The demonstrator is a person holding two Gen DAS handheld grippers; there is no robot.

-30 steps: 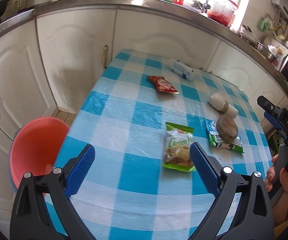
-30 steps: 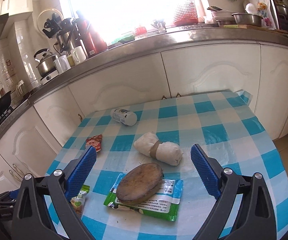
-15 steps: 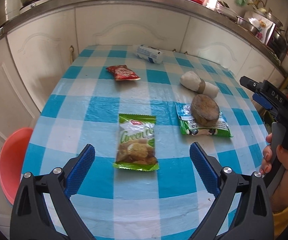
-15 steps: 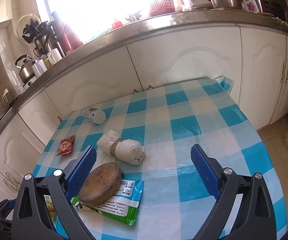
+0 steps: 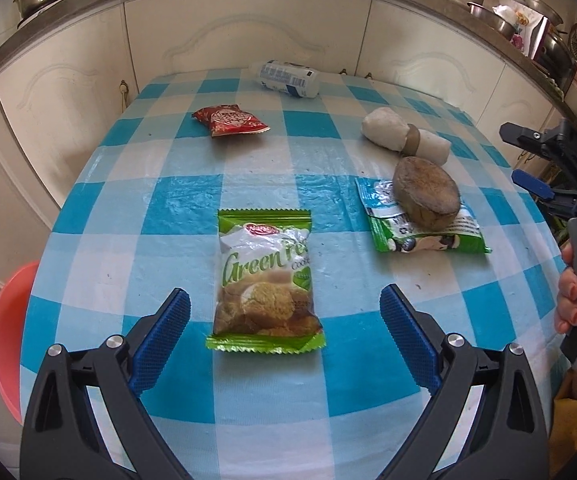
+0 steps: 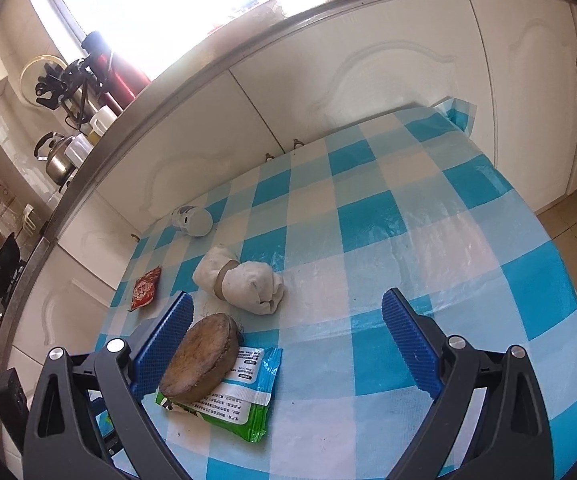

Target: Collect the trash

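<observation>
A green cookie packet [image 5: 266, 278] lies on the blue-checked table [image 5: 176, 200], straight ahead of my open left gripper [image 5: 286, 322] and between its finger lines. A red snack packet [image 5: 228, 119] [image 6: 144, 289], a white bottle on its side [image 5: 286, 79] [image 6: 191, 221] and a white rolled bundle [image 5: 404, 139] [image 6: 244, 284] lie farther back. A brown round block [image 5: 426, 193] [image 6: 200, 364] rests on a green wrapper [image 5: 420, 236] [image 6: 240, 404]. My right gripper [image 6: 286, 326] is open and empty; the block sits by its left finger.
An orange-red basin [image 5: 6, 336] stands on the floor off the table's left edge. White cabinets [image 5: 248, 28] and a steel counter with pots close in the back. A hand [image 5: 572, 300] holds the right gripper's body at the table's right side.
The left gripper has swung right from the basin and closer to the table, centring on the green cookie packet. The right gripper's view has tilted and drifted right; both stay open.
</observation>
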